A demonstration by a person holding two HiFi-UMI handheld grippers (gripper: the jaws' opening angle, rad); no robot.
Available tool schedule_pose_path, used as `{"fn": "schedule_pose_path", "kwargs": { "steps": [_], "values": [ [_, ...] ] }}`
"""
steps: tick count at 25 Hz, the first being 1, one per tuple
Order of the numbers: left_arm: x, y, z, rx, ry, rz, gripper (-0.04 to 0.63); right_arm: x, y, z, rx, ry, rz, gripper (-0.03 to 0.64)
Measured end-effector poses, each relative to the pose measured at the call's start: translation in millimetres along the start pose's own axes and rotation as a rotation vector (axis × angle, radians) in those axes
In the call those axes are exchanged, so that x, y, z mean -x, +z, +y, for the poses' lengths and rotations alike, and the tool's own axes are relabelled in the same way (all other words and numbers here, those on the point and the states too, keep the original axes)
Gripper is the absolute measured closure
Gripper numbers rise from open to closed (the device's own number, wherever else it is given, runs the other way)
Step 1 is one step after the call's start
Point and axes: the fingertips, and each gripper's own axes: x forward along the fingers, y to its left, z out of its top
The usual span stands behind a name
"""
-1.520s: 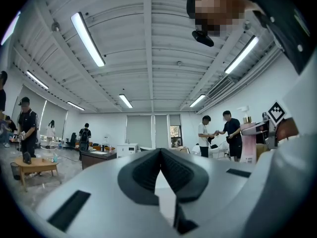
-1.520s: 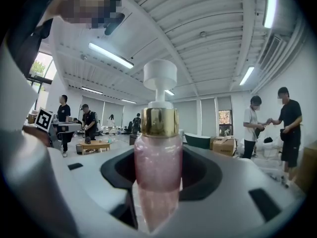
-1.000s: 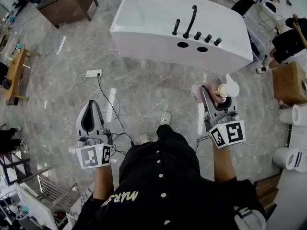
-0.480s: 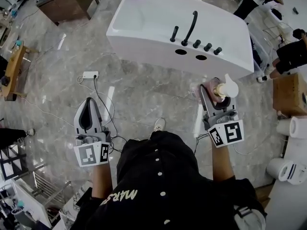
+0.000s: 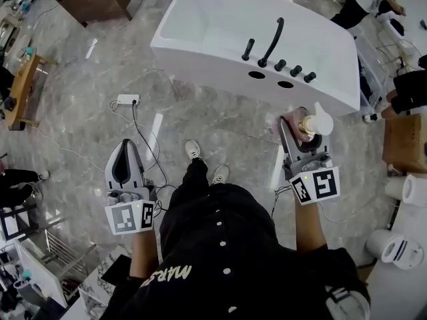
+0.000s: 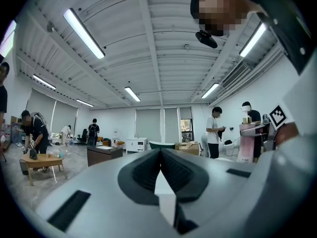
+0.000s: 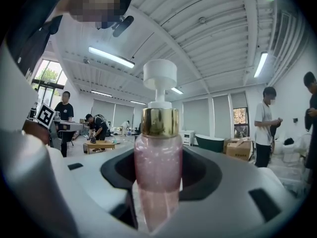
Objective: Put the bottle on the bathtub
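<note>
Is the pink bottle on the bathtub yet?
Not yet. The pump bottle is clamped in the right hand-held gripper, over the floor beside the bathtub.

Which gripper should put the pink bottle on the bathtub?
The right gripper. Its jaws are clamped on the pink bottle, and it sits closer to the bathtub rim. The left gripper is shut on nothing and hangs farther back.

Open lab hall, bathtub (image 5: 207, 64), strip lights (image 6: 84, 33)
</note>
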Motion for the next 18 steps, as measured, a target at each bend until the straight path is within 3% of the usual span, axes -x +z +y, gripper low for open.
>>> {"fn": "schedule_pose_path", "kwargs": {
  "steps": [18],
  "values": [
    [-134.5, 4.6, 45.4, 0.011, -0.036, -0.049, 0.584, -122.4, 13.3, -28.7, 0.047, -0.028, -0.032, 0.402]
  ]
}}
